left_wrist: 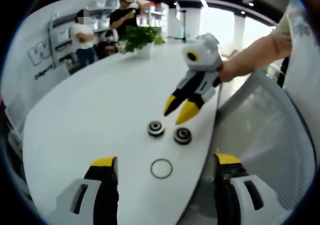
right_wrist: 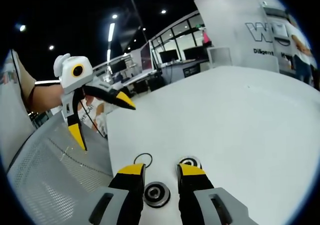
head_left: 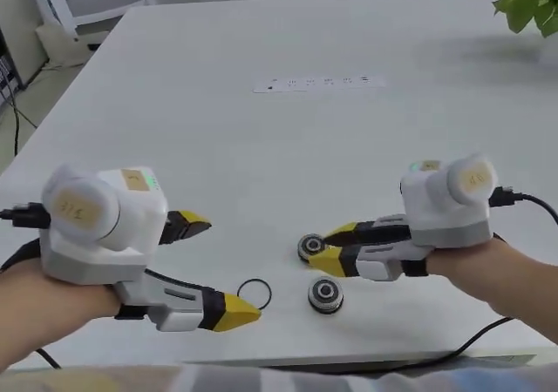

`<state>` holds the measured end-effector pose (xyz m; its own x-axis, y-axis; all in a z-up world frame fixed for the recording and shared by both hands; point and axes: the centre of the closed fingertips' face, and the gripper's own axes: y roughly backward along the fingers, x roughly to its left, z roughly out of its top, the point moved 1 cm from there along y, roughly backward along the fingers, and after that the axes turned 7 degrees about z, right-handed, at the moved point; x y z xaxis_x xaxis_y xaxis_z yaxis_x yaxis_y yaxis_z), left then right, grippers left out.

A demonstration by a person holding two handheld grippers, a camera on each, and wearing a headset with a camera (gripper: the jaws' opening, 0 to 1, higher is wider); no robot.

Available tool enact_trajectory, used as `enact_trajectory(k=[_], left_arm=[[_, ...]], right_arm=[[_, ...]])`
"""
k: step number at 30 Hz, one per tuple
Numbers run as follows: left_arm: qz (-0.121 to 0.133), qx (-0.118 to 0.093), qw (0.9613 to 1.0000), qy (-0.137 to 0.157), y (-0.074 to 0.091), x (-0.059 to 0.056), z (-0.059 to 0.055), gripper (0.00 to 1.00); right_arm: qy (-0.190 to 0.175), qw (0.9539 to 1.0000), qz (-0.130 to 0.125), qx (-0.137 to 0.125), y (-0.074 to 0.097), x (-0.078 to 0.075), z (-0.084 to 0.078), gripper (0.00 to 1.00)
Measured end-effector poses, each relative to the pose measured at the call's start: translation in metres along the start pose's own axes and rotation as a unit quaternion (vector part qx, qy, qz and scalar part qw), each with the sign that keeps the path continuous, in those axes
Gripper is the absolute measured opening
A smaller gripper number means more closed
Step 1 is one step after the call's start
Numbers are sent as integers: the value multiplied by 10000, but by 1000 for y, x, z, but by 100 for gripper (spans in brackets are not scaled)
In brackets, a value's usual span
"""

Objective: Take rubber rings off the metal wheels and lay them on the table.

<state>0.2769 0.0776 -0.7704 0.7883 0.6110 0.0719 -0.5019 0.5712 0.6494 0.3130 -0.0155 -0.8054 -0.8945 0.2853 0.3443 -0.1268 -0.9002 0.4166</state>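
You have 2 grippers over the white table (head_left: 261, 148). Your left gripper (head_left: 212, 268) has its jaws wide apart and holds nothing. Your right gripper (head_left: 330, 246) keeps only a narrow gap between its jaws, not closed, and also holds nothing. In the left gripper view its tips hang a little above the wheels.

There are 2 metal wheels. 1 wheel (head_left: 310, 246) lies just at the tips of your right gripper. The other wheel (head_left: 325, 294) is near it, closer to the table edge. Both have a dark outer band.

1 loose rubber ring (head_left: 254, 293) lies flat on the table, between your left gripper's lower jaw tip and the other wheel.

Far on the table is 1 white strip (head_left: 318, 83) with small print that cannot be read. In the right gripper view the wall shows a big letter W (right_wrist: 260, 32) and a word beginning "Dilig". Each gripper carries 1 yellowish sticker (head_left: 134, 179), and its writing is too small to read.
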Motion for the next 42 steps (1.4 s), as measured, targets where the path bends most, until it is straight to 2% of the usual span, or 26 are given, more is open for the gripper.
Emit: enact_trajectory(k=[21,33,42], left_arm=[[-248,121,9994,-190,-16,-8,1,73],[-382,196,9986,-305,-27,-13,2,70],[-448,253,9980,-369,-34,-13,0,68]], right_arm=[[-165,9998,-71,-32,13,-3,-29,24],[-130,9999,-87,15,18,-4,-43,24],[-31,9999,-81,92,17,-4,-51,23]])
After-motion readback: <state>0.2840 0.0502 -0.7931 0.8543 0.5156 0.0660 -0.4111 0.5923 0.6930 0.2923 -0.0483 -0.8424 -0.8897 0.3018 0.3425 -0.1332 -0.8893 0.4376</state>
